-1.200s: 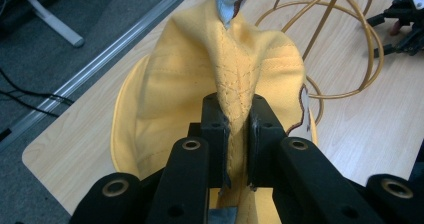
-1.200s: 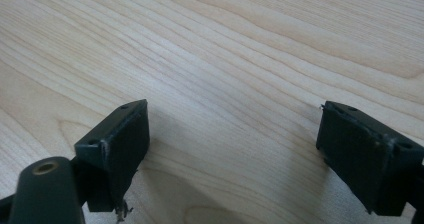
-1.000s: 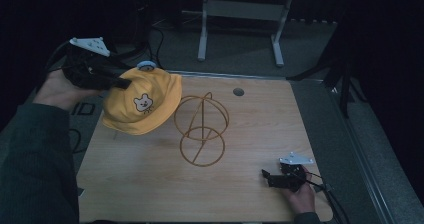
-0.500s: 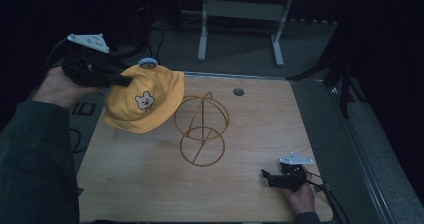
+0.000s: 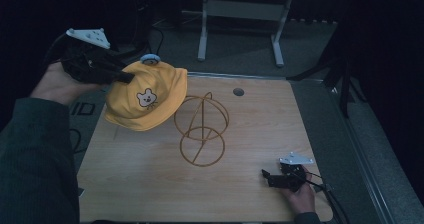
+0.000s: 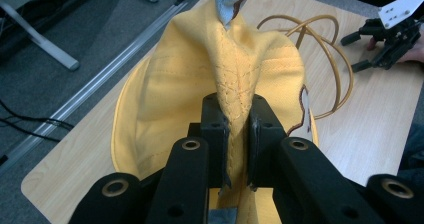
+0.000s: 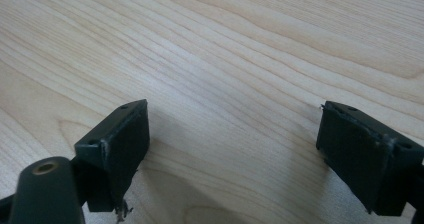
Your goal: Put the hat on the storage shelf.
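The left gripper [image 6: 234, 129] pinches a fold of the yellow hat [image 5: 147, 99] between its jaws, above the wooden table [image 5: 150, 184]. The right gripper [image 7: 232, 154] rests there, jaws wide, nothing between them. Dark room behind.

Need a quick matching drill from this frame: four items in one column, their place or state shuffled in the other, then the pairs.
1. yellow fabric cap with bear patch
2. golden wire sphere stand
3. left gripper
4. right gripper

A. open, low over bare wood
B. standing mid-table
C. shut on a fold of cloth
D. lifted above the table's far left corner

Pairs: 1-D, 2-B, 3-C, 4-A
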